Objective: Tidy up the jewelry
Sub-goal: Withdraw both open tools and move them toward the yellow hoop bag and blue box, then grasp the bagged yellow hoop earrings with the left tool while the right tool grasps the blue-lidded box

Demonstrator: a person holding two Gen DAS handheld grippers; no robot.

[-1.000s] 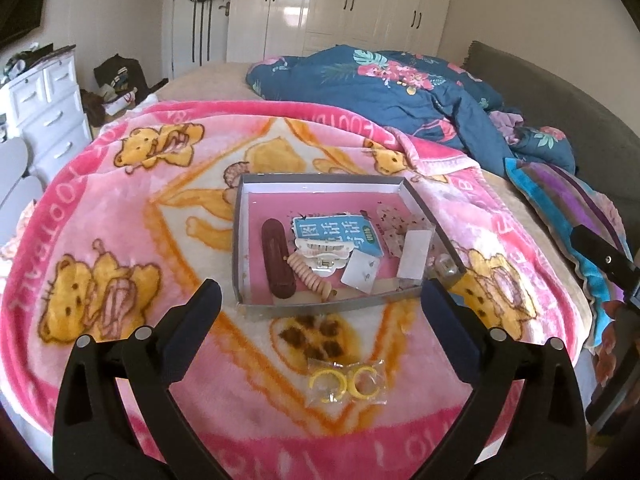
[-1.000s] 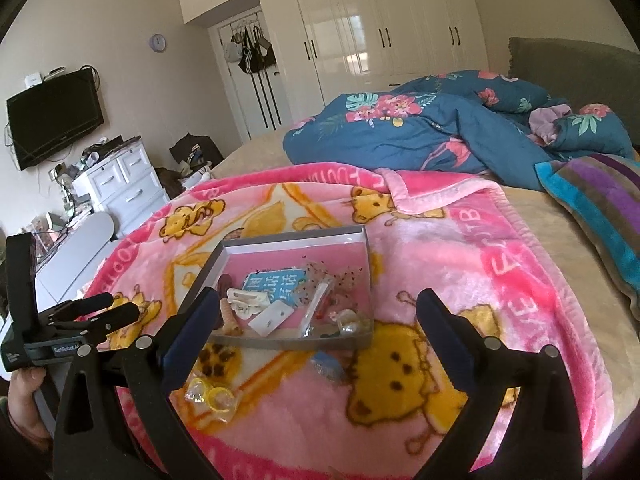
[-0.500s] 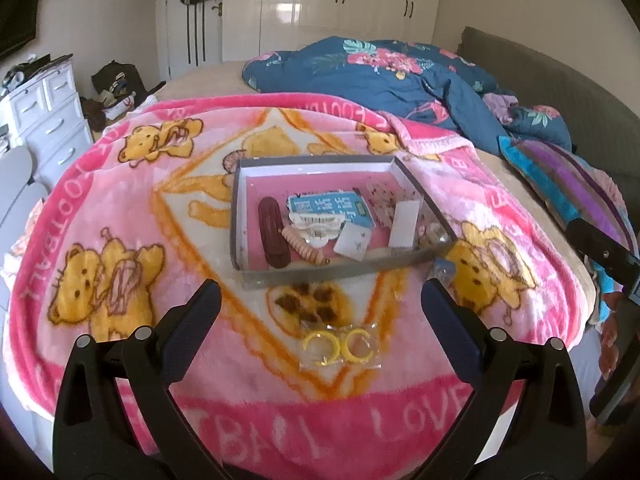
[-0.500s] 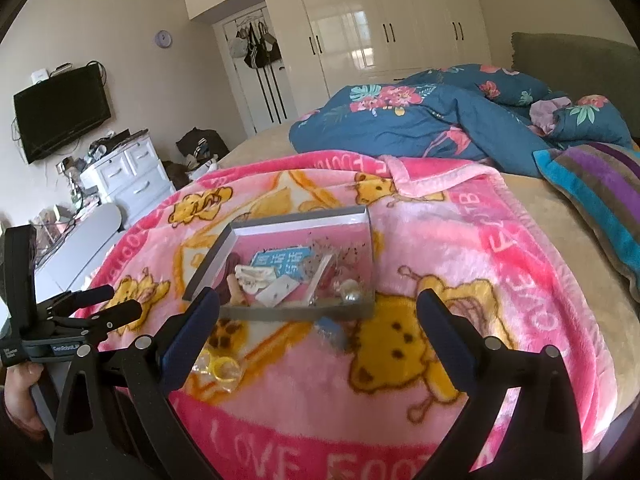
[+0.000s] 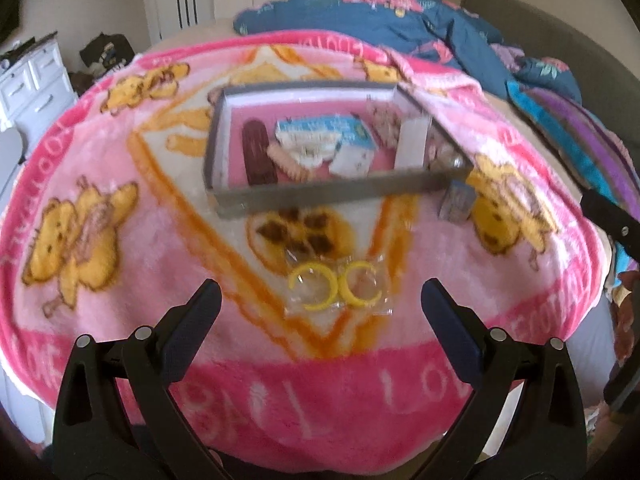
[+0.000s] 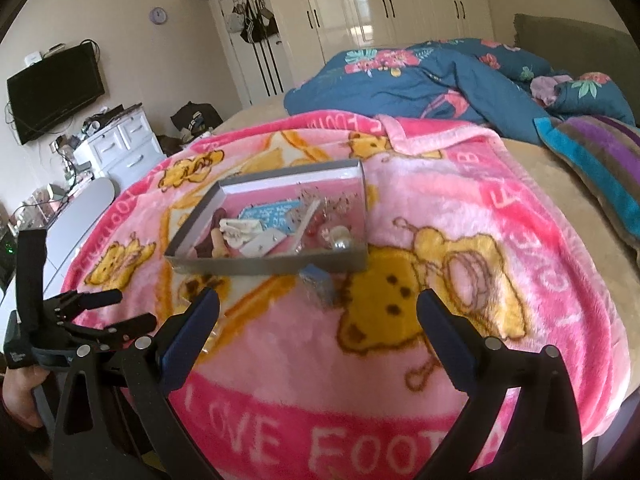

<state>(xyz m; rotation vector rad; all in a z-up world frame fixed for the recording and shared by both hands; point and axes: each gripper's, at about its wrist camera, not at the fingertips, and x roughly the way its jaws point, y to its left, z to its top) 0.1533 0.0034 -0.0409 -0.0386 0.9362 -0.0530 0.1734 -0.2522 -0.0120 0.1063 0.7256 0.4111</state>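
Observation:
A shallow grey box [image 5: 320, 194] [image 6: 272, 266] with a pink floor lies on the pink bear blanket, holding a dark clip, a blue card, white cards and small jewelry pieces. A clear packet with two yellow hoops [image 5: 336, 288] lies in front of the box, just ahead of my open left gripper [image 5: 320, 304]. A small blue packet [image 5: 456, 200] [image 6: 318, 282] rests beside the box's near right corner. My right gripper [image 6: 318, 312] stands open over the blanket, short of that blue packet. Both grippers hold nothing. The left gripper also shows in the right wrist view at far left [image 6: 100, 312].
The pink blanket [image 6: 460, 240] covers the bed's near end. A blue floral duvet [image 6: 420, 80] and a striped pillow [image 6: 600, 160] lie behind and right. A white dresser [image 6: 120, 152], a wall television and wardrobes stand beyond. A hand [image 6: 20, 396] holds the left tool.
Both cameras have pulled back and up from the box, showing more of the blanket's near edge. The hoop packet and blue packet lie where they were.

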